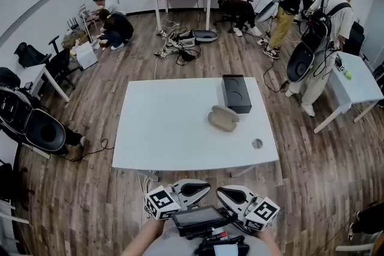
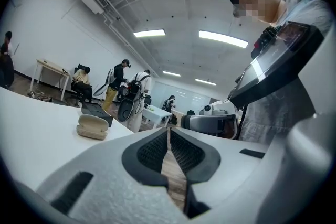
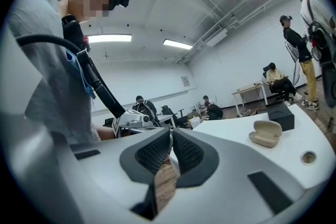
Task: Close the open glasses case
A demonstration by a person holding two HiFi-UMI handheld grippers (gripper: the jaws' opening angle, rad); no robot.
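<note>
The head camera looked steeply down from the near side over the white table (image 1: 180, 129). Cameras on the left gripper (image 2: 168, 136) and right gripper (image 3: 171, 136) sat low, level, facing each other; all three shared the glasses case (image 1: 223, 118).

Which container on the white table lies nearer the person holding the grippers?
The beige glasses case: rounded and pale, it lies nearer than the black box, which is rectangular and farther back.

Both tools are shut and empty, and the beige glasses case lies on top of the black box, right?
No: the beige glasses case lies on the white table beside the black box, not on it, as the head view shows. The left tool and right tool are shut and empty.
</note>
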